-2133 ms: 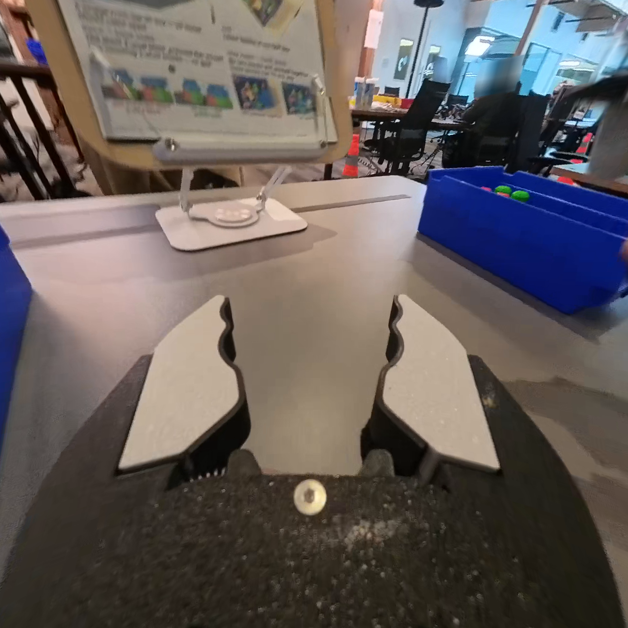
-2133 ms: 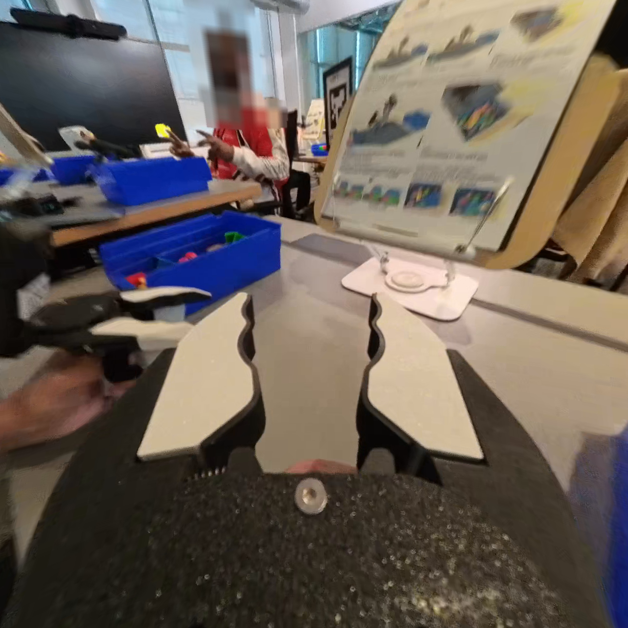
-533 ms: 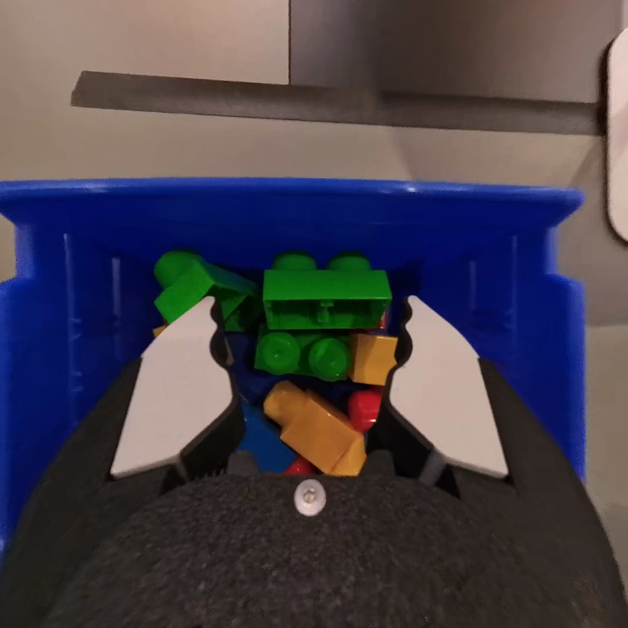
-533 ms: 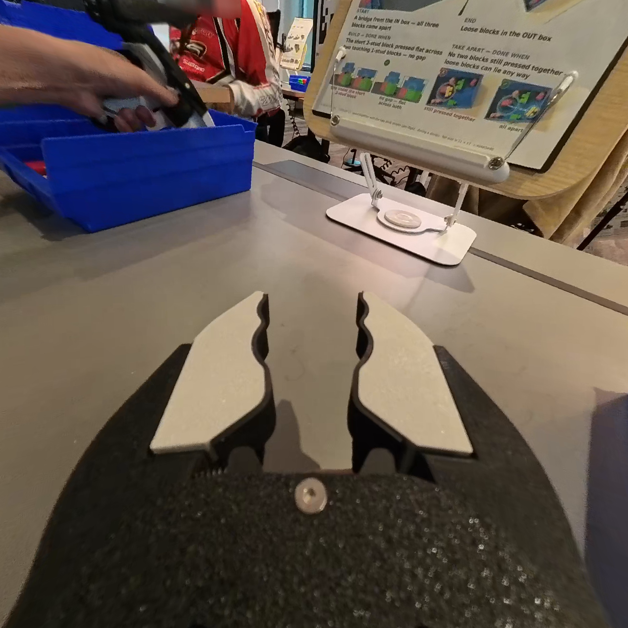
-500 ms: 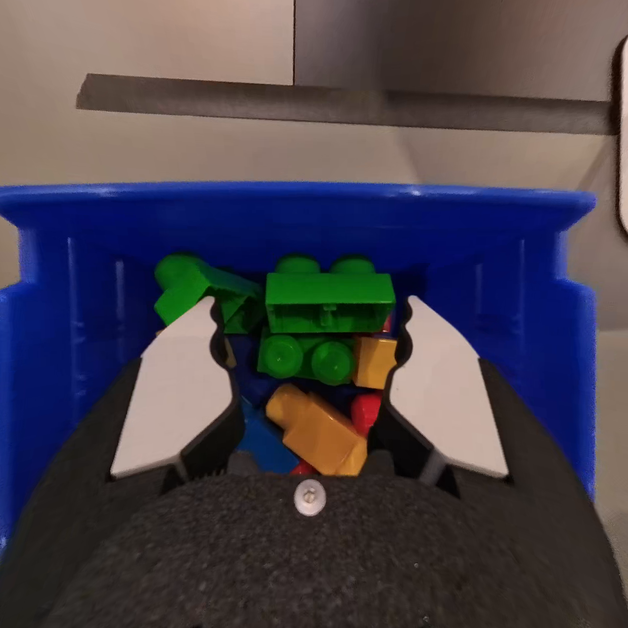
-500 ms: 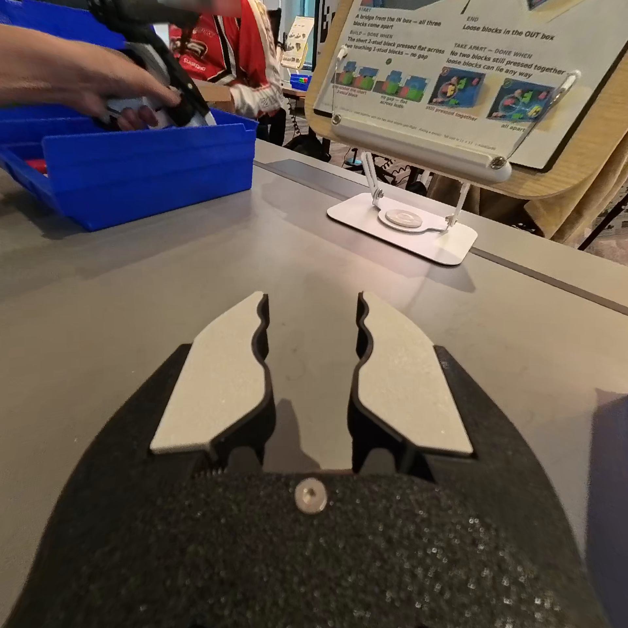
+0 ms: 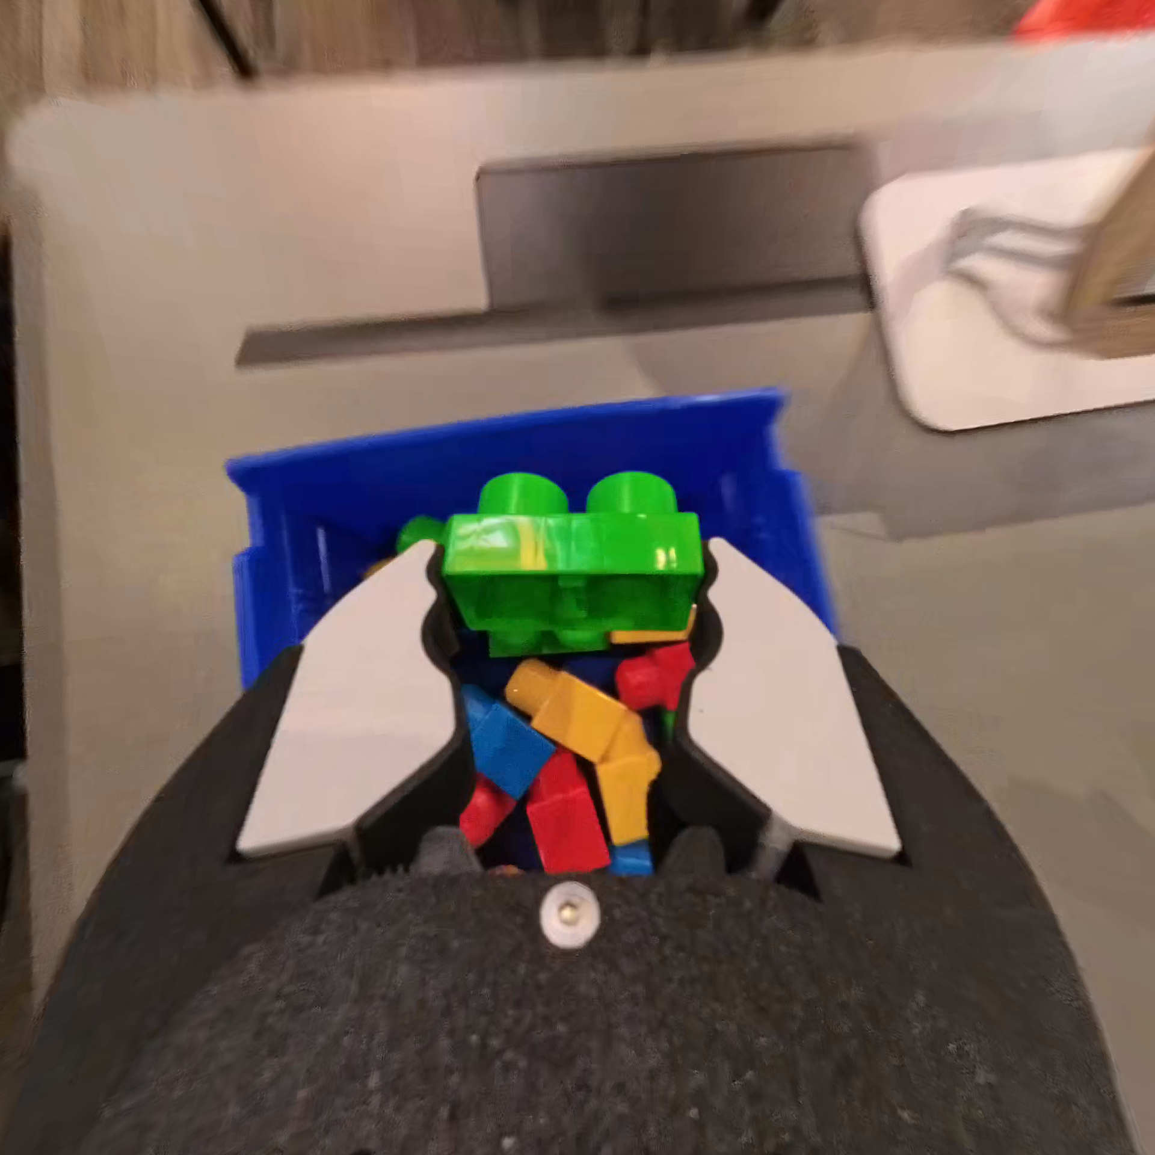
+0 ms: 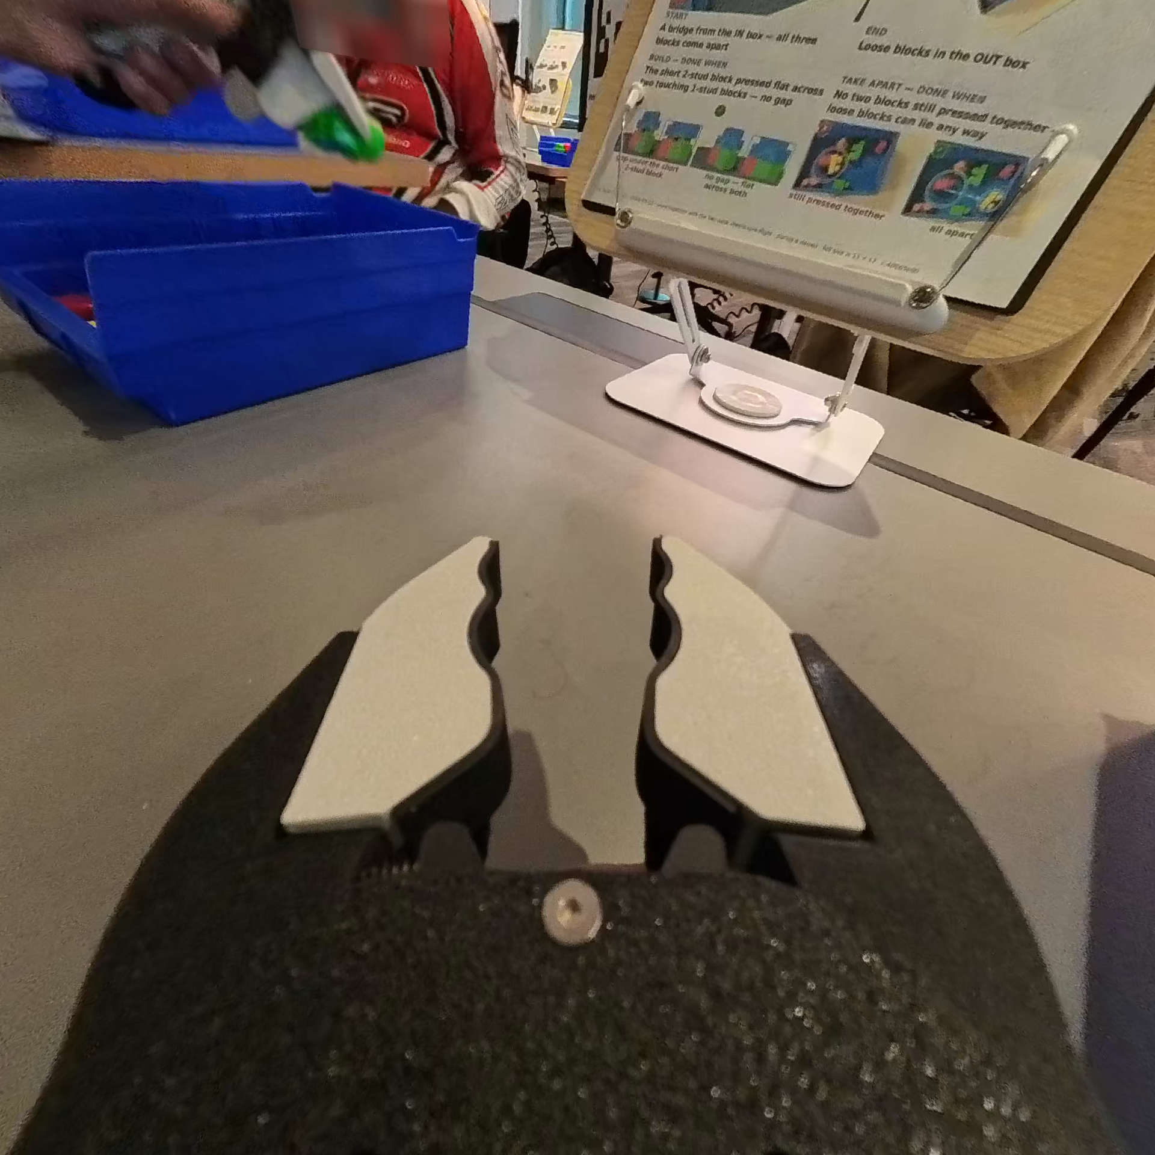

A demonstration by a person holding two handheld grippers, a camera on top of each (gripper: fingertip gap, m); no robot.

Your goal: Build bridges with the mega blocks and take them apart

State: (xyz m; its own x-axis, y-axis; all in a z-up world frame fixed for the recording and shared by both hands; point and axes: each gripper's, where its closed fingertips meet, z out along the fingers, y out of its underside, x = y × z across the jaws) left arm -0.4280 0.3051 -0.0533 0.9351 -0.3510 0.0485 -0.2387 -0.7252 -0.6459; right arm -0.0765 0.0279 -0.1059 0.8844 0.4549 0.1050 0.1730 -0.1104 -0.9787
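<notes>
1. Fetching was the step in hand: the left claw [image 7: 572,578] pinched a green two-stud block [image 7: 572,565] by its ends, above the blue bin [image 7: 625,437] of loose blocks [image 7: 581,750]
2. The right claw [image 8: 574,572] lay spread and empty over the bare grey counter [image 8: 250,562], well apart from the bin
3. Next, by my judgement, the block needed carrying to that open counter and setting down studs up

Left gripper [image 7: 572,578] clamped; right gripper [image 8: 575,562] fingers parted.
</notes>
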